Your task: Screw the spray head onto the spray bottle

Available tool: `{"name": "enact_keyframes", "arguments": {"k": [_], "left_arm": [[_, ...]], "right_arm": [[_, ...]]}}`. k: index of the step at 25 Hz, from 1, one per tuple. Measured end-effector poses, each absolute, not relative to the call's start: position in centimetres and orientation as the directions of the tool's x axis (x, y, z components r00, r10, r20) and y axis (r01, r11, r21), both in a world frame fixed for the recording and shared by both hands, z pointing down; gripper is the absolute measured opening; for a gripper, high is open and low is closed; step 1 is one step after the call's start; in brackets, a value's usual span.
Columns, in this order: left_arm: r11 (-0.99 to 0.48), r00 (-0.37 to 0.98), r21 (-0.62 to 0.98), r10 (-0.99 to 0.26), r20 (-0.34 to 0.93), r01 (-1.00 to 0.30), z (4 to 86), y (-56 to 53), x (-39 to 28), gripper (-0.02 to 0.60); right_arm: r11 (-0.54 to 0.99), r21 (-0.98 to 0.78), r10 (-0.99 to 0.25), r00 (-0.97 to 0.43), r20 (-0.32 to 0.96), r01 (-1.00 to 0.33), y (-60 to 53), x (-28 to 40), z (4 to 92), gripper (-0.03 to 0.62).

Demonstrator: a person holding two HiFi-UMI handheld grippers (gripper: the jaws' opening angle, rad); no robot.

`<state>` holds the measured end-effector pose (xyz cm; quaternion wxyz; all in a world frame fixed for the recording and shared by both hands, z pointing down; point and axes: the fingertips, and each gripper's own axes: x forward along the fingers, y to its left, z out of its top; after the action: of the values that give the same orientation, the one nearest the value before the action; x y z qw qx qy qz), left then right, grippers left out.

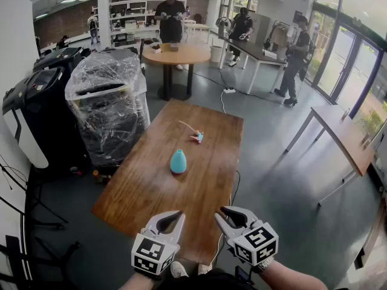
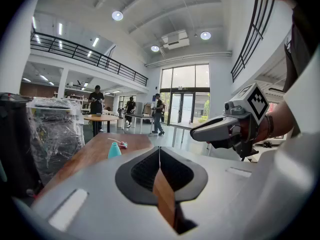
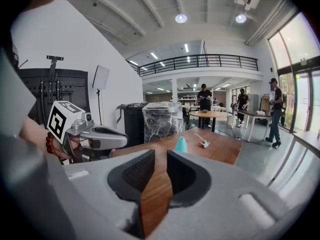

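Note:
A teal spray bottle [image 1: 178,161] stands without a head near the middle of the long wooden table [image 1: 145,192]. The spray head [image 1: 197,137], pink and teal with a thin white tube, lies on the table beyond it. Both also show in the left gripper view, bottle [image 2: 114,150] and spray head [image 2: 121,144], and in the right gripper view, bottle [image 3: 181,144] and spray head [image 3: 204,143]. My left gripper [image 1: 176,214] hovers over the table's near end, jaws shut and empty. My right gripper [image 1: 224,211] is beside it, jaws slightly apart with nothing between them. Both are well short of the bottle.
A plastic-wrapped machine [image 1: 109,101] and a black printer [image 1: 30,110] stand left of the table. A round table [image 1: 175,53] is behind, with several people further back. Another table [image 1: 344,132] stands at the right. A cable [image 1: 222,101] runs across the floor.

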<state>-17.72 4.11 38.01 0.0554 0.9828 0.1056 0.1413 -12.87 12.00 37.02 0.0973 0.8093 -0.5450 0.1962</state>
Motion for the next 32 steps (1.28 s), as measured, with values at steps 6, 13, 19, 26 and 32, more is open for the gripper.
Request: {"name": "enact_keyframes", "arguments": {"k": [6,13,19,26,32], "left_arm": [[-0.977,0.940,0.145,0.192,0.281,0.156,39.0,3.0,-15.9,0.026],[-0.987,0.943,0.156,0.092,0.319,0.043,41.0,2.2,-13.1,0.047],[-0.985,0.928,0.159,-0.009,0.372,-0.073,42.9,2.2,-8.8,0.064],[-0.981,0.918,0.129,-0.087,0.387,-0.147,43.0,2.5,-5.9,0.077],[-0.984,0.936,0.133,-0.063,0.347,-0.115,42.2,3.2,-4.6,0.081]], "right_arm": [[-0.363,-0.042,-0.846,0.310,0.433,-0.931,10.7,-8.3,37.3,0.072],[-0.296,-0.040,-0.836,0.239,0.494,-0.954,9.0,0.3,41.0,0.084],[-0.219,-0.095,-0.848,0.141,0.512,-0.971,6.4,8.1,44.0,0.086],[-0.145,-0.110,-0.833,0.061,0.550,-0.983,4.0,12.1,46.0,0.086],[-0.164,-0.081,-0.822,0.091,0.563,-0.983,3.3,12.8,44.0,0.086]]}}
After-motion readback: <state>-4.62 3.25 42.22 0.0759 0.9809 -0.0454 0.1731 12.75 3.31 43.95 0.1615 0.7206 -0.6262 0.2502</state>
